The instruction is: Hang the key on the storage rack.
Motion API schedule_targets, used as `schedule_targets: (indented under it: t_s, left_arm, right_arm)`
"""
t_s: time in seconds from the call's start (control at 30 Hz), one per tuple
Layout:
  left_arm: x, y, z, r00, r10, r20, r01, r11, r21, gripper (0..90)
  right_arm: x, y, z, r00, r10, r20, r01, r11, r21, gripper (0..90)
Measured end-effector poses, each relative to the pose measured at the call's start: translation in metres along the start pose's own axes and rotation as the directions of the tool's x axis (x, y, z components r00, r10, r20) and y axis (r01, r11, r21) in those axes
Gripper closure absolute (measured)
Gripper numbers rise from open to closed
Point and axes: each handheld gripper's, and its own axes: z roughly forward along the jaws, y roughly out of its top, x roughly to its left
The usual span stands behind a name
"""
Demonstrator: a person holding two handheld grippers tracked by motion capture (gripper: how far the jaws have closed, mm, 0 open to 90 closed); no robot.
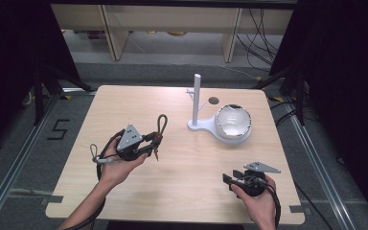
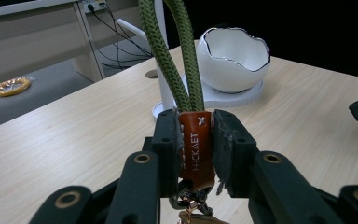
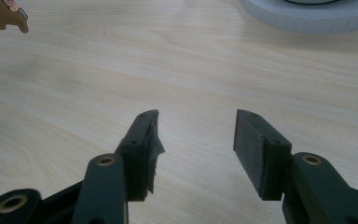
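Left gripper clamps a rope keychain above the tabletop; right gripper holds nothing.

High view: the left gripper (image 1: 149, 142) holds the green rope keychain (image 1: 160, 132) above the tabletop (image 1: 124, 103), left of middle; the right gripper (image 1: 231, 180) sits near the front right corner. Left gripper view: jaws pinch the keychain's orange sleeve (image 2: 196, 147), loop rising before the white bowl stand (image 2: 233, 60). Right gripper view: jaws spread apart, nothing between them.

Counter (image 1: 182, 191): light wood grain, rounded corners, round hole near far edge.
Floor (image 1: 24, 158): grey, with a black "5" marking (image 1: 59, 129) at left.
Far side: pale wooden shelving (image 1: 172, 21), loose black cables (image 1: 261, 33).
Sides: black curtains (image 1: 9, 57).
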Motion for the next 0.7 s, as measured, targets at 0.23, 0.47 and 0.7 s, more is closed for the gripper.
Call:
schedule_targets:
  t_s: [0.23,0.47,0.7]
  left_arm:
    - [-0.001,0.006,0.006,1.0000,0.005,0.007,-0.005,0.9999,-0.009,70.8]
    - [-0.002,0.010,0.012,1.0000,0.007,0.003,-0.007,0.9999,-0.012,70.8]
    - [0.000,0.014,0.018,1.0000,0.006,0.003,-0.006,0.9997,-0.024,70.8]
  right_arm:
    - [0.000,0.001,0.000,1.0000,0.009,-0.004,-0.009,1.000,-0.003,50.8]
    - [0.002,0.001,-0.003,0.9997,0.025,0.006,-0.025,1.000,-0.004,50.8]
    - [0.001,0.003,-0.003,0.9998,0.013,-0.018,-0.013,1.000,-0.015,50.8]
